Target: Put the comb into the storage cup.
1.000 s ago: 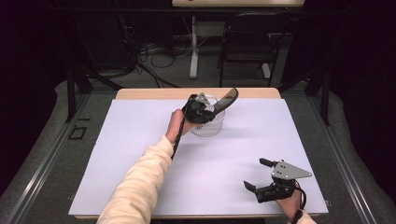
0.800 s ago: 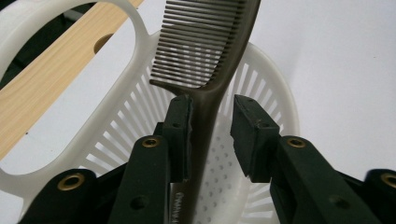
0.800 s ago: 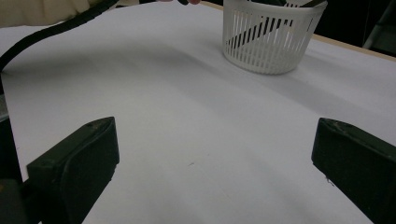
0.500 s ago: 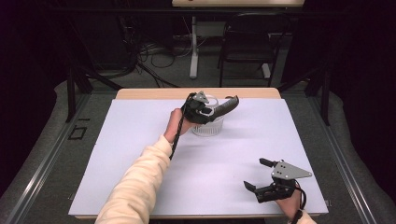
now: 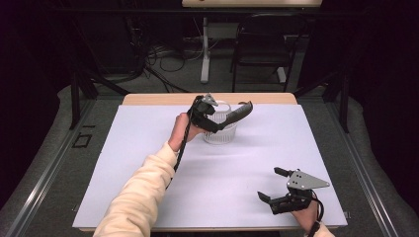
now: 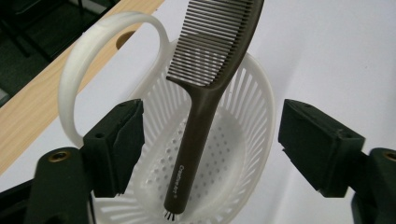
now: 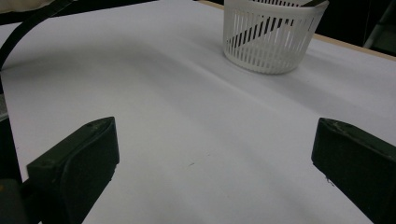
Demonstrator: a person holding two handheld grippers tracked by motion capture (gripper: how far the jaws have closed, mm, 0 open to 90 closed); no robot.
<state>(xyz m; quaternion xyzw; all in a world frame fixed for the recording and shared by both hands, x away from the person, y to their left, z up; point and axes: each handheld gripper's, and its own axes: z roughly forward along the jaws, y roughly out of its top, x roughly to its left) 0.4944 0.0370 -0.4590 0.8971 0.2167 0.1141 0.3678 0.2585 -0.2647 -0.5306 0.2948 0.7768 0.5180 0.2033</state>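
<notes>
Left gripper view, dark brown comb (image 6: 201,112) leaning in white basket (image 6: 254,121), left hand-held gripper (image 6: 210,140) jaws just opening, apart.

Comb (image 6: 205,88) tip cut by top edge — basket (image 6: 252,140) base cropped below.

white table sheet (image 5: 148,163), wooden table edge (image 5: 158,99), black chair (image 5: 262,44), floor cables (image 5: 163,64)

place: lab recording bay | signs: black-curtained walls, floor cables (image 5: 163,66), white-covered surface (image 5: 148,163) (wooden edge), empty chair (image 5: 261,47)
</notes>
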